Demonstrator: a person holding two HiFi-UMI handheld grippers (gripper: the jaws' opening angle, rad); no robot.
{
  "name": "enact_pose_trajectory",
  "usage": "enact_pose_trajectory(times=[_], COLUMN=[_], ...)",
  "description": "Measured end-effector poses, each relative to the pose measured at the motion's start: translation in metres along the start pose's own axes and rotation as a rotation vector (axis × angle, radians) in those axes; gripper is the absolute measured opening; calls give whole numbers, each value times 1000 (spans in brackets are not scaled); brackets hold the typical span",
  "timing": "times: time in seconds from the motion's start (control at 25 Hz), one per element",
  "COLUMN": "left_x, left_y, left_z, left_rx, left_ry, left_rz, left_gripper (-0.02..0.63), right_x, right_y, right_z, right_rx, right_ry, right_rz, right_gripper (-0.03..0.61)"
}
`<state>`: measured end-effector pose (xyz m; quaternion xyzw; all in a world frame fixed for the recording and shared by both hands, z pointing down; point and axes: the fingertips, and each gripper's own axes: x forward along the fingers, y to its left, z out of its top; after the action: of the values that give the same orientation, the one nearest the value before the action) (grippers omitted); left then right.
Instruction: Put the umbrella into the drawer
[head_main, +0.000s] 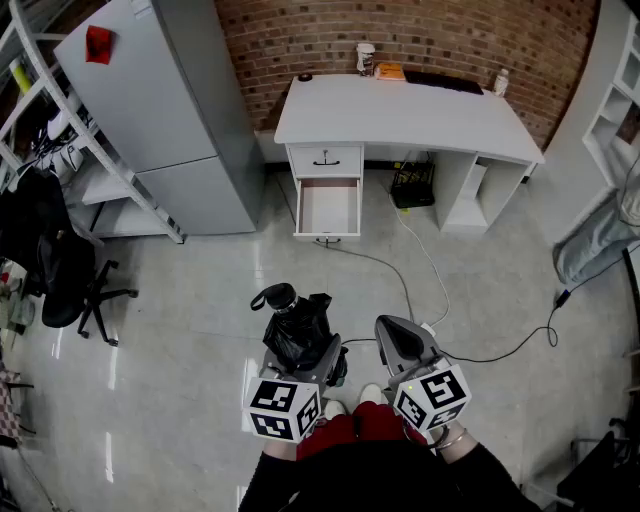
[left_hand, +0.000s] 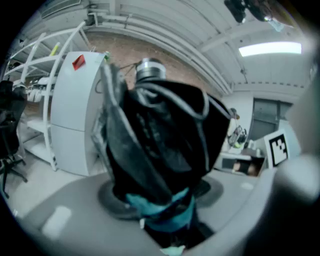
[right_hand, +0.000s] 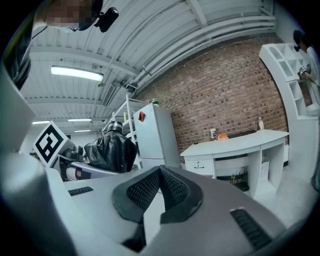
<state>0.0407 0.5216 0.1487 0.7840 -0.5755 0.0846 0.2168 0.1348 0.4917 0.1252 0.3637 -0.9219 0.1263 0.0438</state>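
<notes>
While the white curved-front table (head_main: 400, 115) stands well apart by the brick wall (head_main: 420, 35), its pale open drawer (head_main: 329, 208) looks empty. The black folded fabric umbrella (head_main: 297, 328) sits clamped in the left tongs (head_main: 312, 362), and its loose bulging folds could snag the drawer's rim. The right tongs (head_main: 402, 345) are closed on nothing, so no second hold would catch a slip.

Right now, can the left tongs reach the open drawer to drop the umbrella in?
Probably not yet. The left tongs grip the umbrella and the drawer stands open, but it is far off across the floor.
</notes>
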Motion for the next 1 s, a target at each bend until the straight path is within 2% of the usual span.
enact_pose_trajectory(times=[0.16, 0.36, 0.68, 1.0], left_x=[3, 11, 36, 62], left_y=[0, 12, 33, 34], left_z=[-1, -3, 30, 49], left_rx=[-14, -24, -15, 3], left_ry=[-13, -20, -65, -66], left_rz=[2, 42, 113, 122], left_gripper=[242, 243, 244, 244], right_x=[0, -4, 3, 17], right_y=[-8, -26, -75, -105], right_z=[-6, -6, 9, 15], right_rx=[16, 45, 35, 50], right_ry=[2, -22, -33, -12], right_rz=[1, 18, -13, -31], right_gripper=[2, 2, 2, 2])
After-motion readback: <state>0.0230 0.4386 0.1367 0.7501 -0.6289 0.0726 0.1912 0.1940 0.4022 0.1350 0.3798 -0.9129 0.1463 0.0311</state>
